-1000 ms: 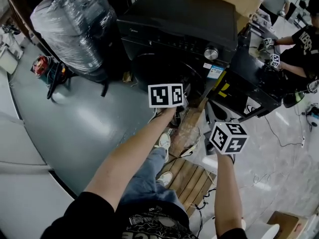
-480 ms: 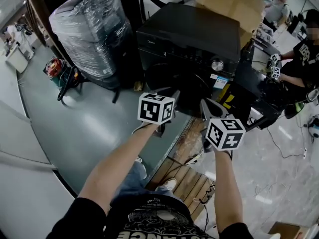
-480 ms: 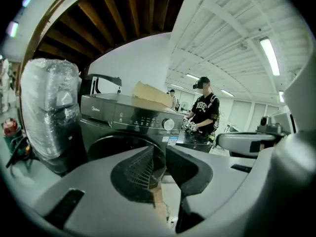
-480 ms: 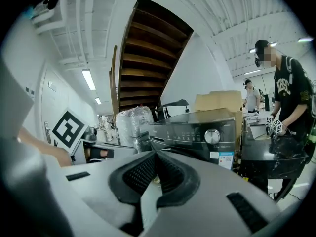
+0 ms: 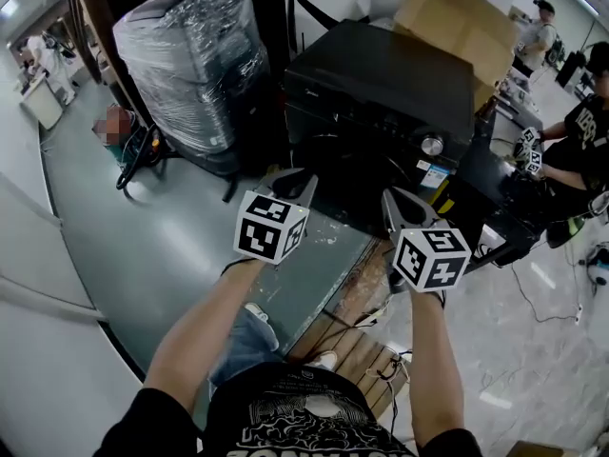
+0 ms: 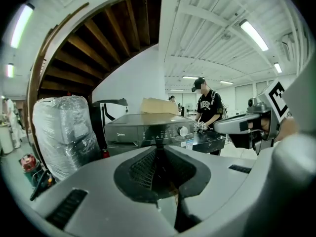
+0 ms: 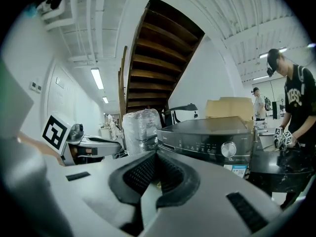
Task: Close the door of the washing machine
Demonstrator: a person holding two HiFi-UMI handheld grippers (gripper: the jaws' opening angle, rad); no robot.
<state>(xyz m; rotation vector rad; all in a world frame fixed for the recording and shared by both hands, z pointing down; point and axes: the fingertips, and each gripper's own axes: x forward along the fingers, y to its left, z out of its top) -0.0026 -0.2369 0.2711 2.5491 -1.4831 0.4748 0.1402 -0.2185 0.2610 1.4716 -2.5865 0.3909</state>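
Observation:
The black washing machine (image 5: pixel 381 84) stands ahead of me, and its round front door (image 5: pixel 328 160) looks closed against the body. Both grippers hang in the air in front of it, apart from it. My left gripper (image 5: pixel 303 181) is at the door's lower left; its jaws have just been closing and now meet with nothing between them (image 6: pixel 158 144). My right gripper (image 5: pixel 390 201) is below the silver knob (image 5: pixel 433 146), its pads together and empty (image 7: pixel 157 154). The machine (image 6: pixel 148 130) shows level ahead in the left gripper view and likewise in the right gripper view (image 7: pixel 207 137).
A plastic-wrapped bundle (image 5: pixel 195 60) stands left of the machine, with a cardboard box (image 5: pixel 457 17) behind it. A person in black (image 5: pixel 590 131) works at a black table (image 5: pixel 485 188) on the right. A wooden pallet (image 5: pixel 366 350) and cables lie by my feet.
Both grippers have risen and drawn back from the machine's front. The left one swung left and rolled, so its marker cube now shows a different face.

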